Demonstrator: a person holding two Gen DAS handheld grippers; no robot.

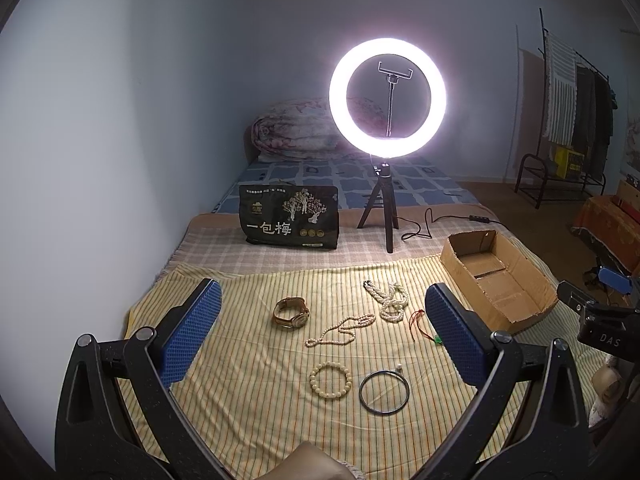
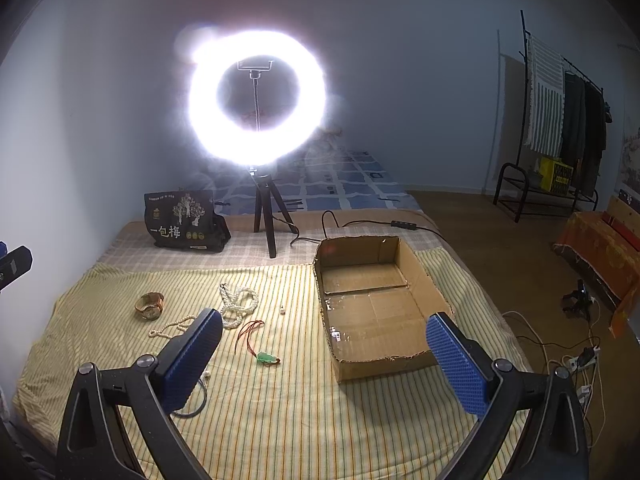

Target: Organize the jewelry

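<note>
Jewelry lies on a yellow striped cloth point(image 1: 248, 420): a gold watch point(image 1: 291, 312), a thin pearl necklace point(image 1: 340, 330), a bundled pearl necklace point(image 1: 390, 300), a beaded bracelet point(image 1: 331, 381), a dark bangle point(image 1: 384, 392), and a red cord with a green pendant point(image 1: 424, 326). An empty cardboard box point(image 1: 496, 276) sits at the right. My left gripper point(image 1: 322, 332) is open above the jewelry. My right gripper point(image 2: 324, 356) is open, between the green pendant point(image 2: 267, 358) and the box point(image 2: 372, 300). The watch point(image 2: 150, 306) and the bundled pearls point(image 2: 238, 304) show there too.
A lit ring light on a tripod point(image 1: 387, 98) stands behind the cloth, its cable point(image 1: 424, 224) trailing right. A black printed bag point(image 1: 289, 216) stands at the back left. A folded quilt point(image 1: 296, 130) lies on the bed. A clothes rack point(image 1: 572, 120) and floor cables point(image 2: 580, 352) are at the right.
</note>
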